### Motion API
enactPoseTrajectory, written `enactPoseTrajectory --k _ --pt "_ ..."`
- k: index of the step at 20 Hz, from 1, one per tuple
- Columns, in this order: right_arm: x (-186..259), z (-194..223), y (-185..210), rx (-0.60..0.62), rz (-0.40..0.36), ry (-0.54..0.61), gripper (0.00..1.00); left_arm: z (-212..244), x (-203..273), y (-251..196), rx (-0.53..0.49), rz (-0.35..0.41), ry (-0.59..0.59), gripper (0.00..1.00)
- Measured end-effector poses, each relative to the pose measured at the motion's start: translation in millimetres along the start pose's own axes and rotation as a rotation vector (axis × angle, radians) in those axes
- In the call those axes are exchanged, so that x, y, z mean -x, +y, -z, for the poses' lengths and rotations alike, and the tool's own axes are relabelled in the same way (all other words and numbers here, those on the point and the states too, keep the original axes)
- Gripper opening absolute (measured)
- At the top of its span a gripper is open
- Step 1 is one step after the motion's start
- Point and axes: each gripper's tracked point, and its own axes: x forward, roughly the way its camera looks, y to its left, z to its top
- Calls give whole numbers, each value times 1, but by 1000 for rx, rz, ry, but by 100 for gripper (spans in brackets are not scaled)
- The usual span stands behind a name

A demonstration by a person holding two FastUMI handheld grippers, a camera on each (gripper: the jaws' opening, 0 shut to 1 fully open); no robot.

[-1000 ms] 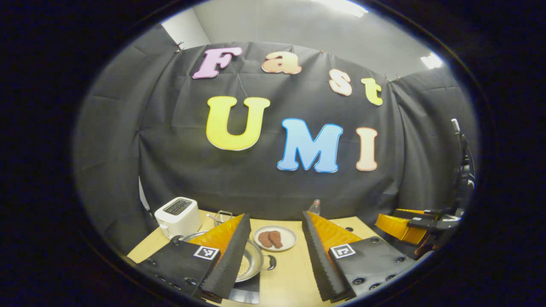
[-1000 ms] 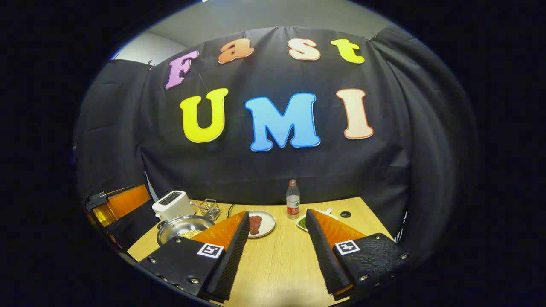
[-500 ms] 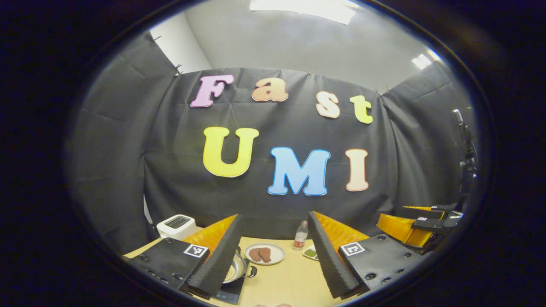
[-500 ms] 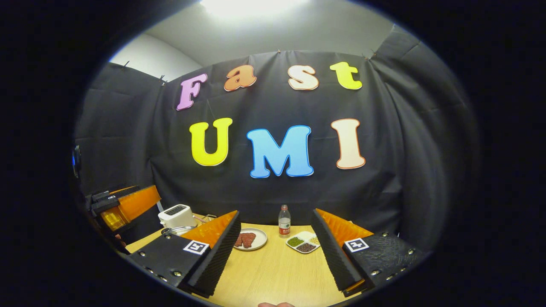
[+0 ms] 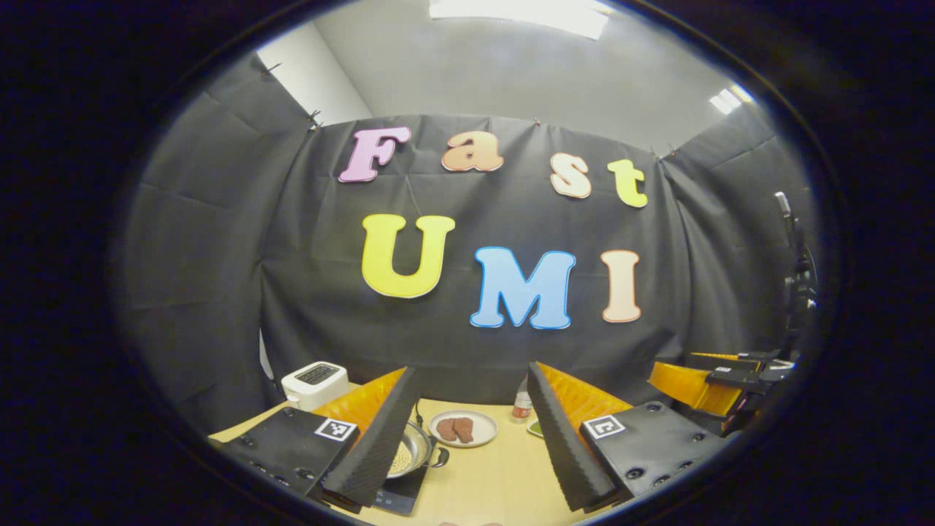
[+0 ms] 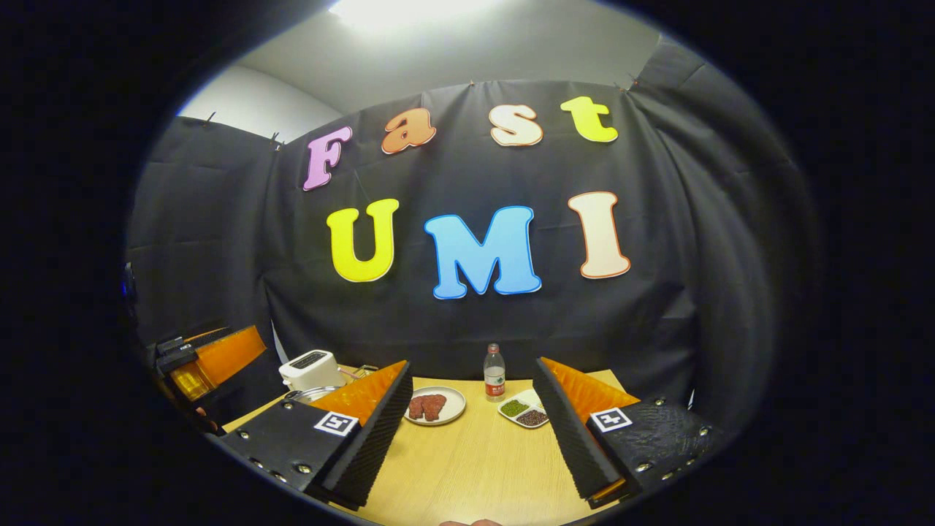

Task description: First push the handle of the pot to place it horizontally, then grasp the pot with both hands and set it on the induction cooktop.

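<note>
Left hand-held gripper (image 5: 471, 438) and right hand-held gripper (image 6: 475, 431), each with fingers spread wide and nothing between them, held above the wooden bench (image 6: 467, 460).

Hidden or cut off: in the left gripper view the pot (image 5: 410, 454) is half covered by that gripper's own left finger; its steel rim, pale contents and one dark side handle (image 5: 440, 458) show. The induction cooktop (image 5: 403, 493) beneath it appears as a dark slab, partly masked and cut by the view's lower edge. The pot rests on the cooktop. In the right gripper view the pot (image 6: 310, 394) shows as a sliver of rim behind the finger, beside the toaster (image 6: 313, 369). The bottle (image 5: 521, 406) is partly behind the right finger in the left gripper view.

Count: one pot, one cooktop, one white toaster, one round plate (image 6: 435, 406) bearing two brown pieces, one bottle (image 6: 494, 372), one divided dish (image 6: 524, 411) of green and dark grains. Each view also catches the other gripper at its edge: right one (image 5: 719, 383), left one (image 6: 208, 358).

Change from half a second before: little; both views sit slightly lower on the wall, and in the left gripper view the plate (image 5: 462, 428) and pot lie a little to the right of where they were. Both grippers remain unclenched.
</note>
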Motion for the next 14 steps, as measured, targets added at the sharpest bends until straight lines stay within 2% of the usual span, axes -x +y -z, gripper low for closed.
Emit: enactPoseTrajectory --k 2,3,8,11,14 --pt "2 -2 8 -3 17 -7 99 -9 1 12 -11 13 -20 99" --pt "3 -4 12 -3 26 -14 100 -11 1 19 -12 18 -32 95" --pt "5 -6 29 -2 77 -26 99 -11 0 39 6 73 -28 98" --pt "5 -11 33 -10 93 -30 99 -10 -8 46 4 104 -35 98" --pt "10 -12 29 -30 116 -32 99 -8 -13 38 43 144 -27 97"
